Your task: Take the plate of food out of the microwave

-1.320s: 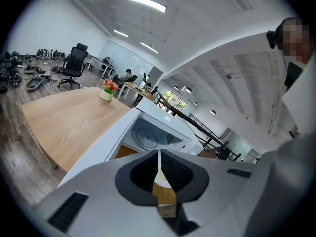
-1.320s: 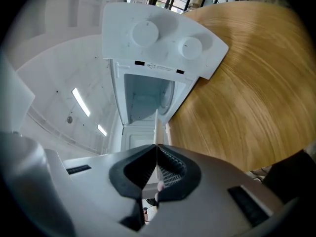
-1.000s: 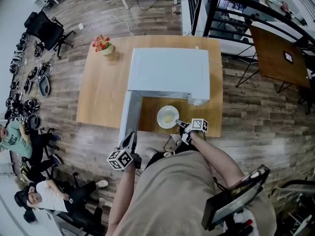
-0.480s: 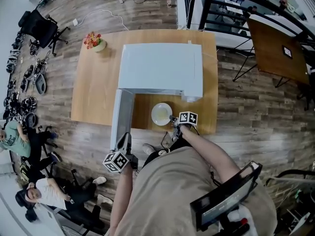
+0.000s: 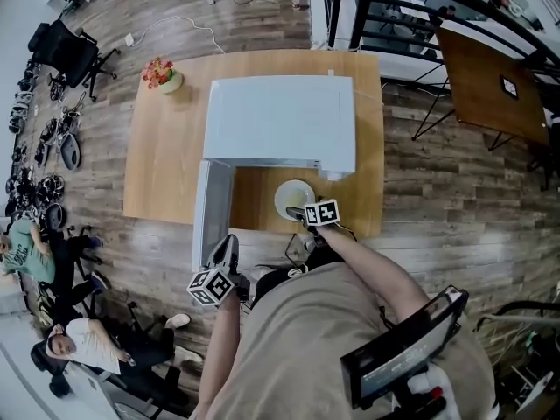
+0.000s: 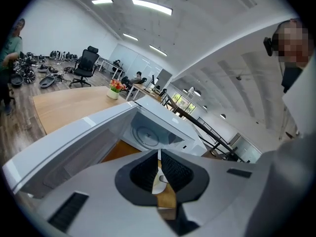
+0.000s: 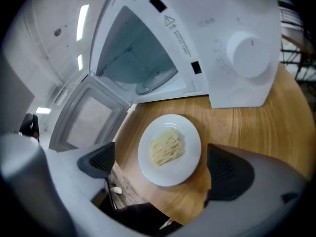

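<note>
Tabletop (image 7: 256, 127) with plate of noodles (image 7: 169, 149) free between just-opened jaws of right tool (image 7: 160, 168)

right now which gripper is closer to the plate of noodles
Right. The right gripper hangs over the plate, its jaws just opened, one on each side, not pressing it. The left gripper is shut, by the outer edge of the microwave door.

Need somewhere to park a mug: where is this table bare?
The table is barest left of the microwave, between the flower pot and the open door. Crowded in front of the opening, where the plate sits.
</note>
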`<action>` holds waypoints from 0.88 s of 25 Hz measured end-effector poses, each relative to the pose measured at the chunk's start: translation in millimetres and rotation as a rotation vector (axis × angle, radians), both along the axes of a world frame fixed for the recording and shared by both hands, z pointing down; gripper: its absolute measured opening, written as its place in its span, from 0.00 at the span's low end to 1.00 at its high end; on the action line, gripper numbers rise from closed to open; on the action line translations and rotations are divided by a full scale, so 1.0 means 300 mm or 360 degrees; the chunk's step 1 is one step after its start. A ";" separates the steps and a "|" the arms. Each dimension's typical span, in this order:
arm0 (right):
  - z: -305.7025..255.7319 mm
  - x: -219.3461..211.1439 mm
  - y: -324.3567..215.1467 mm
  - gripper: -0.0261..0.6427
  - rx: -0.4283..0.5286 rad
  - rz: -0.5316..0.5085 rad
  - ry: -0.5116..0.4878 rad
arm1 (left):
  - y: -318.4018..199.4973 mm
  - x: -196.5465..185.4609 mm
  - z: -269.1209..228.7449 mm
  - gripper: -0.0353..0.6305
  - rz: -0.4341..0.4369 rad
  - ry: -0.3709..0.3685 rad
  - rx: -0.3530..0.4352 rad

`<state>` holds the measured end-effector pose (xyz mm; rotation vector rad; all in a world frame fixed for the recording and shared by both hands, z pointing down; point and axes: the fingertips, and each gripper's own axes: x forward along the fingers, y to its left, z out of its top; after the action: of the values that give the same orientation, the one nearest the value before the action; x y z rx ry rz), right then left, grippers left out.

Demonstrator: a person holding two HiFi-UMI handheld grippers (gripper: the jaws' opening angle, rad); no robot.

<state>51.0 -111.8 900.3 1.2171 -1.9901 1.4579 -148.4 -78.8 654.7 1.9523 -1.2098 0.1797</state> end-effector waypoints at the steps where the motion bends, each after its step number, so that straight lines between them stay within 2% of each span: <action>1: -0.011 -0.004 0.002 0.88 0.0033 -0.0047 0.0041 | -0.002 0.009 0.004 0.06 0.0014 0.0003 -0.0005; 3: -0.047 -0.012 0.008 0.88 0.0092 -0.0084 0.0043 | -0.006 0.031 0.012 0.06 0.0046 0.0014 -0.0011; 6: -0.143 -0.010 0.016 0.88 0.0189 -0.0062 -0.0037 | -0.020 0.066 0.008 0.06 0.0113 0.0034 0.0004; 10: -0.392 0.002 0.034 0.86 0.0383 0.0059 -0.0189 | -0.045 0.067 -0.060 0.06 0.0198 0.0074 0.0074; 12: -0.541 0.021 0.043 0.80 0.0494 0.0132 -0.0244 | -0.060 0.057 -0.100 0.06 0.0218 0.0104 0.0121; 14: -0.694 0.053 0.052 0.76 0.0614 0.0192 -0.0216 | -0.073 0.047 -0.142 0.06 0.0236 0.0141 0.0171; 16: -0.850 0.090 0.061 0.66 0.0753 0.0242 -0.0117 | -0.075 0.034 -0.185 0.06 0.0253 0.0191 0.0215; 20: -1.129 0.123 0.086 0.64 0.1013 0.0381 0.0033 | -0.029 -0.028 -0.253 0.06 0.0301 0.0260 0.0256; 22: -1.242 0.120 0.120 0.59 0.1112 0.0468 0.0071 | 0.007 -0.076 -0.285 0.06 0.0337 0.0273 0.0271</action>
<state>86.9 -75.9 527.7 1.8619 -2.4613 0.8286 -171.3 -76.7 569.0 2.1950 -0.9324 0.0166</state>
